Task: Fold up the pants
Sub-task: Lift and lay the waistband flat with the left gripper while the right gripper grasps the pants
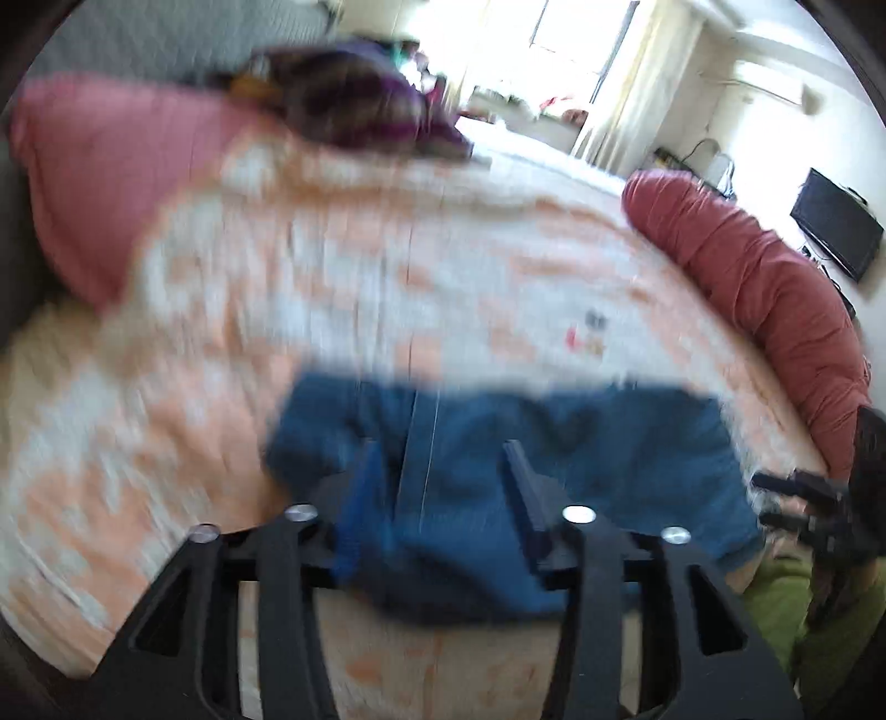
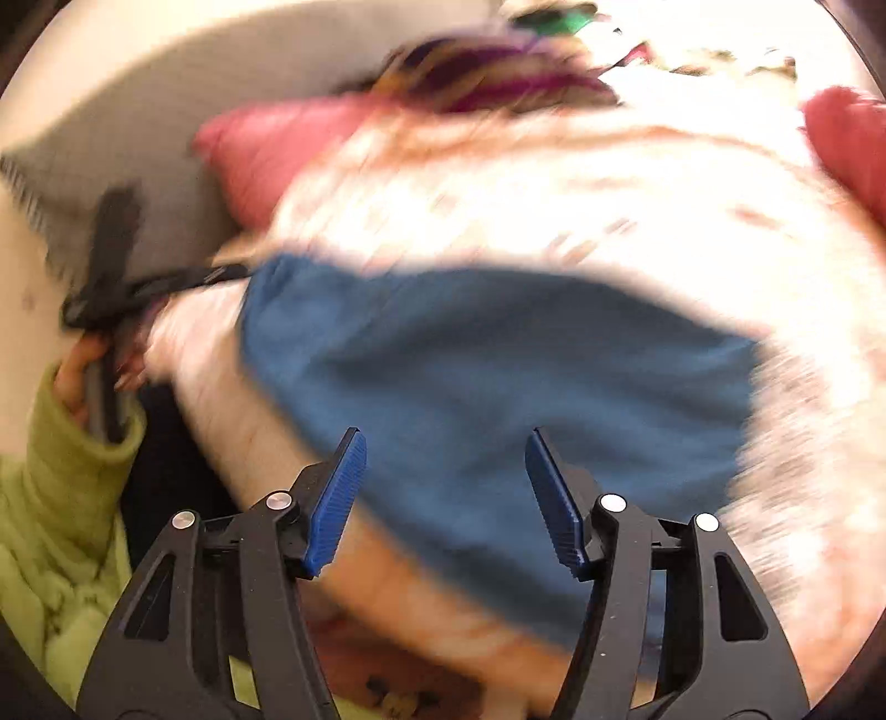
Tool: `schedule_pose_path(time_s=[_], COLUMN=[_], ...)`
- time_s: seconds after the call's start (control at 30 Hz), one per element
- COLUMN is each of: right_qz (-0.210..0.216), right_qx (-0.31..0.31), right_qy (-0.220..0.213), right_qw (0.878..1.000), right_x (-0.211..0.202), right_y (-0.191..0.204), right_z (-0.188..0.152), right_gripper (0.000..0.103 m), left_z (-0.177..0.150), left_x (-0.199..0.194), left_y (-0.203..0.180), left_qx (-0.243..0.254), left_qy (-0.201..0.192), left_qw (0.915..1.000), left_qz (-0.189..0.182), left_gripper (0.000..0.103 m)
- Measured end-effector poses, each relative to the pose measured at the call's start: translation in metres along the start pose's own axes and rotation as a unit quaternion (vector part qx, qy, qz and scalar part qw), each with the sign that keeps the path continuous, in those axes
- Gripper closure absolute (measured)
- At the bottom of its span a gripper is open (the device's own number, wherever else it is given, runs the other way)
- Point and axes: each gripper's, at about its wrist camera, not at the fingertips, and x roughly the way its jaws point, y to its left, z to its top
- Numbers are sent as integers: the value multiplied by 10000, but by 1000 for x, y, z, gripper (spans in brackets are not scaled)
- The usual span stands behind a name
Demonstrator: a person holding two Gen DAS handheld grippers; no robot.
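Bright window (image 1: 576,39) glare, heavy motion blur throughout.

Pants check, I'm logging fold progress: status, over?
Left gripper open, right gripper open, nothing held. Blue pants folded on bedspread. Nothing in the way.

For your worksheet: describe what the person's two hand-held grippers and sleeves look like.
Each hand-held gripper, left and right, has black cut-out linkage arms with silver rivets and ribbed blue pads. The person wears a light green knit sleeve.
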Motion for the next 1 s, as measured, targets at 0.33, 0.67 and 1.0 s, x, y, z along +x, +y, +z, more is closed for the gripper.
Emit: schedule_pose_path(time_s=[0.33, 0.67, 1.0], right_qz=[259, 809, 467], right_qx=[-237, 148, 36], right_qy=[512, 1905, 2652], right_qw=[9981, 9782, 9631], right_x=[71, 165, 191], right_y=[-37, -29, -22], right_z=[138, 142, 126], right_gripper=[54, 83, 90], left_z=[-24, -67, -63], left_x=[121, 104, 106], left_y=[-85, -80, -78], left_qx=[937, 1299, 1278], left_qy=[1306, 971, 935], left_qw=[9867, 9864, 9868], left_qz=[-258, -275, -334], left_gripper=[58, 59, 59])
